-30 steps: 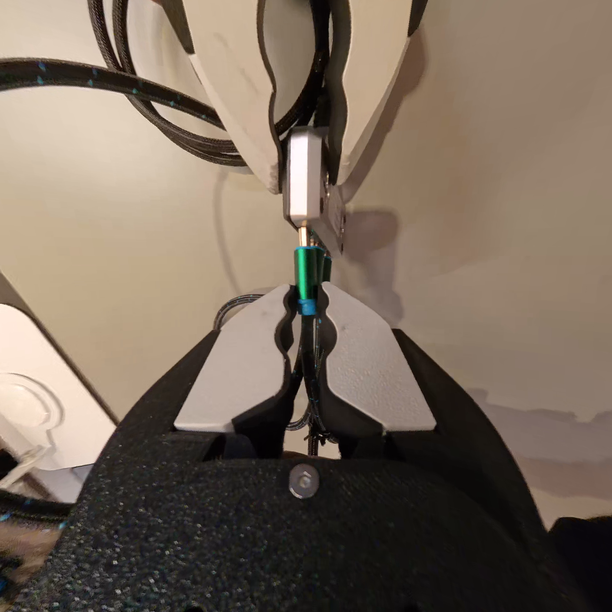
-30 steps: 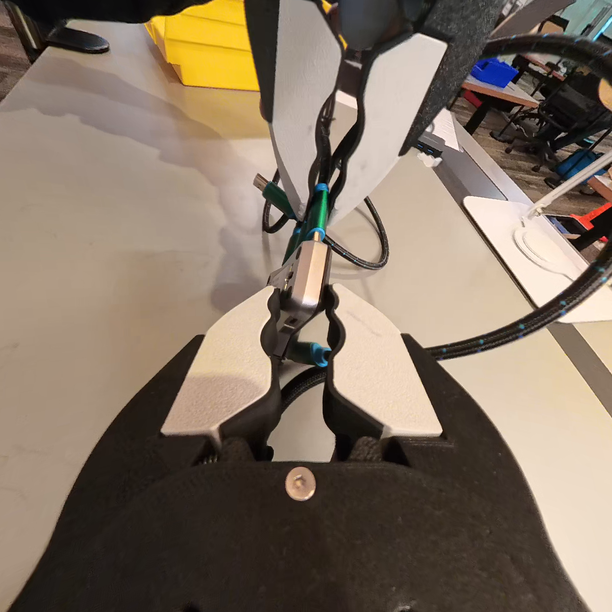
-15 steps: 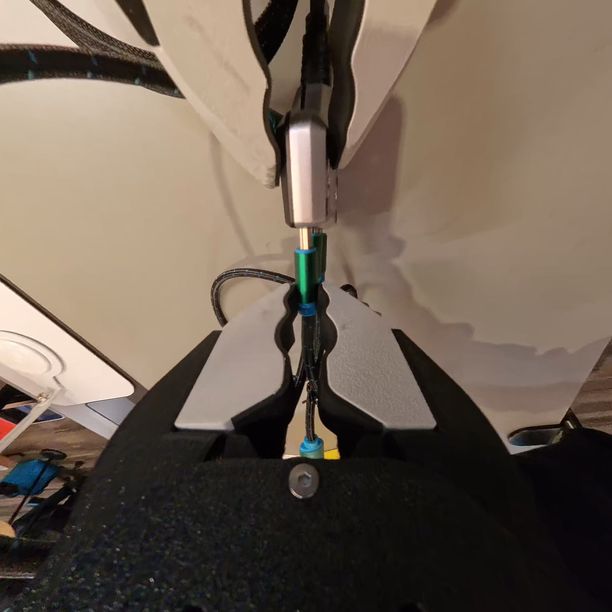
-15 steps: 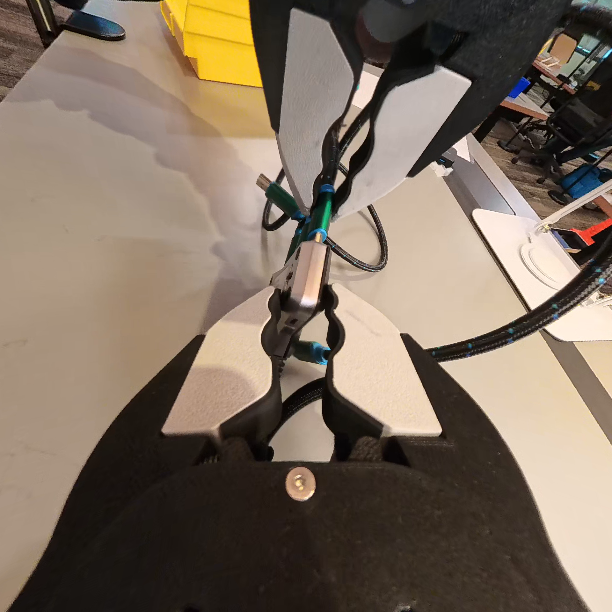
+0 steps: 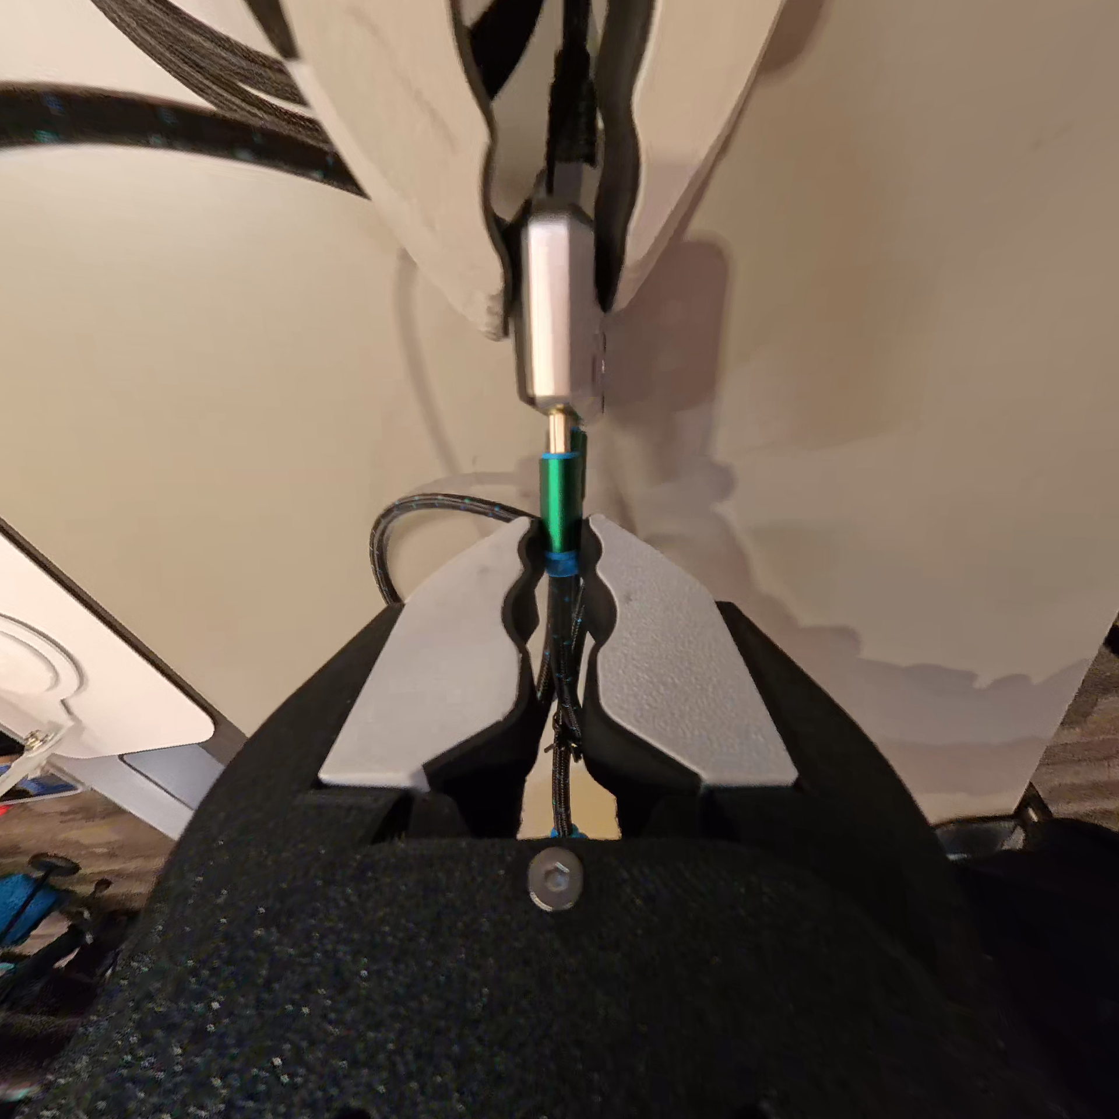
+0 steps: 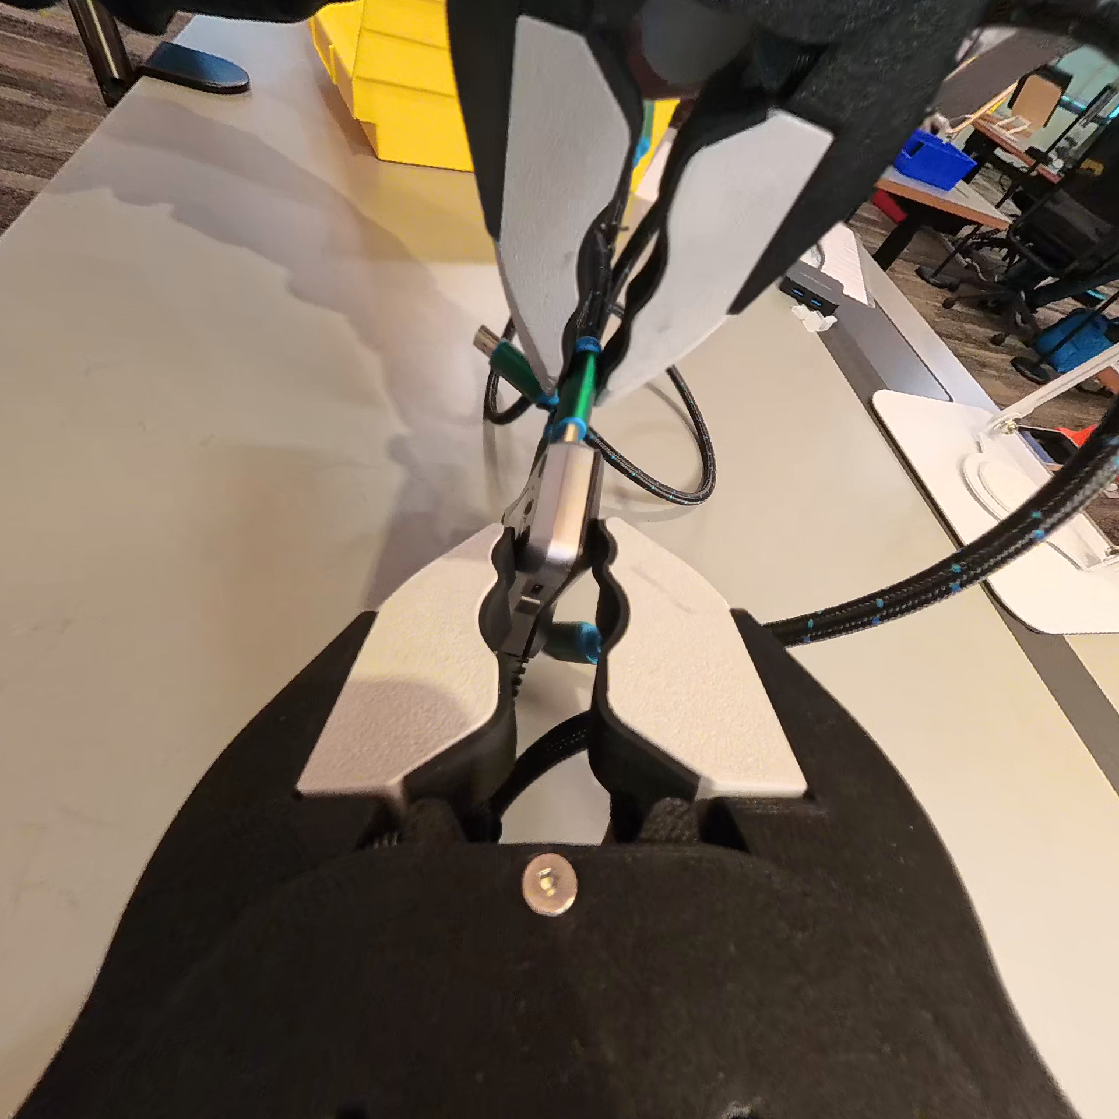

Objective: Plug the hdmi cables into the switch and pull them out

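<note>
In the left wrist view, your left tongs [image 5: 560, 533] are pinching the green cable plug [image 5: 560, 493] at its rear end, with the thin braided cable [image 5: 563, 654] running back between the two fingers. The plug's metal tip meets the lower end of the silver switch [image 5: 554, 315], which your right tongs [image 5: 554, 284] clamp from above, over the pale table [image 5: 212, 363]. In the right wrist view, your right tongs [image 6: 554, 563] are pressed onto the near end of that switch [image 6: 560, 502], held tilted above the table [image 6: 181, 454]. At its far end sits the green plug [image 6: 578, 393], gripped by your left tongs [image 6: 575, 378] coming down from the top. A second green plug [image 6: 508, 363] hangs loose just beside it, and a thick braided cable [image 6: 908, 581] curves off to the right. A yellow bin [image 6: 406, 91] stands at the table's far end.
</note>
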### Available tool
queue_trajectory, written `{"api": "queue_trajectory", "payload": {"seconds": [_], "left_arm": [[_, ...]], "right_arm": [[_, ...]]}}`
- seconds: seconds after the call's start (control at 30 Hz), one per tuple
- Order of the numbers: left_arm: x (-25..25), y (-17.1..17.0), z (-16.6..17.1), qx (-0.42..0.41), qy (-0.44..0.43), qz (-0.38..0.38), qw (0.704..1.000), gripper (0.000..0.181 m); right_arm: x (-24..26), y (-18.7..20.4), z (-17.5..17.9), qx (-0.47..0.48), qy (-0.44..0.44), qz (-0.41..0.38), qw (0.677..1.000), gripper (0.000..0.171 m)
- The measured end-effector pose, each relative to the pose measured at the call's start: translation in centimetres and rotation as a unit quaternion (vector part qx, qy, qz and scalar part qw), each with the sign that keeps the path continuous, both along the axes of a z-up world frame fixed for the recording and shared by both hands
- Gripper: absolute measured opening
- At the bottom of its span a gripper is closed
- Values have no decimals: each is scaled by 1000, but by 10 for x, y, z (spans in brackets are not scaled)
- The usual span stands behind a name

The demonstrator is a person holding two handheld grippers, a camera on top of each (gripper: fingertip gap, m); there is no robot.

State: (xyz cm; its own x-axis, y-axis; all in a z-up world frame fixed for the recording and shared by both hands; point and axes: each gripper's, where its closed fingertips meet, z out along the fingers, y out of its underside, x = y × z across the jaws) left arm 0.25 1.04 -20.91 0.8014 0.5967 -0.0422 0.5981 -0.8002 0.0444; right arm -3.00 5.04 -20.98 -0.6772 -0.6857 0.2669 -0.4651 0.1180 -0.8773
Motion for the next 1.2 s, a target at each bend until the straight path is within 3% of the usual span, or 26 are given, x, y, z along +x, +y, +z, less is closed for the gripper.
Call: {"api": "queue_trajectory", "payload": {"seconds": [0.37, 1.2], "left_arm": [[-4, -3, -1, -34, 7, -2, 999, 11], [-7, 10, 9, 43, 23, 11, 999, 11]], "right_arm": [[-2, -1, 0, 1, 0, -4, 1000, 25], [-2, 2, -1, -3, 11, -2, 1000, 25]]}}
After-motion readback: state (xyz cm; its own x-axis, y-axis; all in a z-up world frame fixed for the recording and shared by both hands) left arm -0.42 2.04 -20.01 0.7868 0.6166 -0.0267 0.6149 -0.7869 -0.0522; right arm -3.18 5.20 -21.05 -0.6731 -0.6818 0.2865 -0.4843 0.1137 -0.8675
